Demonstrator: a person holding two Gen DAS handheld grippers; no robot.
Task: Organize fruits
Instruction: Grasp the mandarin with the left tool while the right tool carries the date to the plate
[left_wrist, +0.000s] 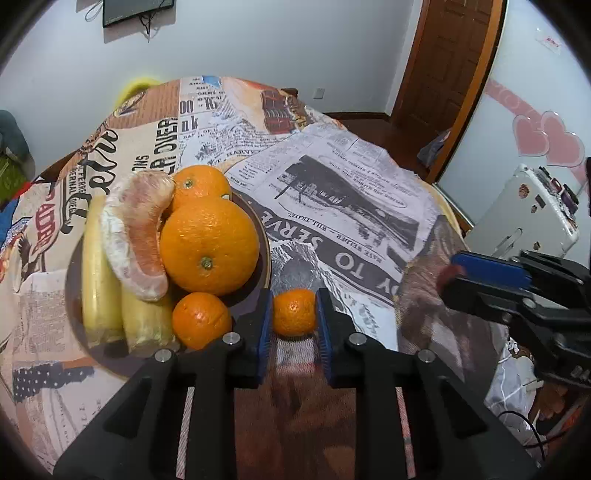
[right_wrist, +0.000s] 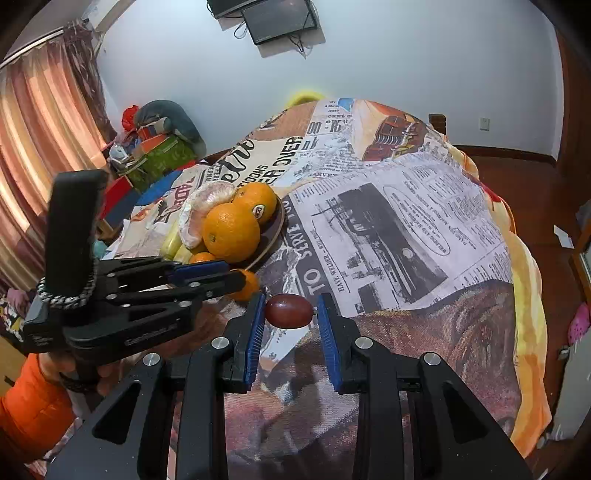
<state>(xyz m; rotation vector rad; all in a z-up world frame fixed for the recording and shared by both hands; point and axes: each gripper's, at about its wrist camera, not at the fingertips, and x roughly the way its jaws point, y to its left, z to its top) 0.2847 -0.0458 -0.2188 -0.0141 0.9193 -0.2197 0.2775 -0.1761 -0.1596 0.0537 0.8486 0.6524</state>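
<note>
A brown plate (left_wrist: 265, 258) holds two large oranges (left_wrist: 209, 245), a small mandarin (left_wrist: 201, 320), a peeled pomelo segment (left_wrist: 136, 229) and bananas (left_wrist: 99, 280). My left gripper (left_wrist: 294, 314) is shut on a second small mandarin (left_wrist: 294, 312), just right of the plate's rim. My right gripper (right_wrist: 291, 312) is shut on a dark red oval fruit (right_wrist: 289, 311) above the cloth. The right gripper also shows at the right of the left wrist view (left_wrist: 458, 275). The left gripper shows at the left of the right wrist view (right_wrist: 236, 278). The plate (right_wrist: 279, 225) lies beyond it.
The table is covered by a newspaper-print cloth (left_wrist: 332, 192) that drapes over its edges. A wooden door (left_wrist: 447, 62) and a white appliance (left_wrist: 524, 218) stand to the right. Curtains (right_wrist: 40, 122) and piled boxes (right_wrist: 159, 147) are at the left.
</note>
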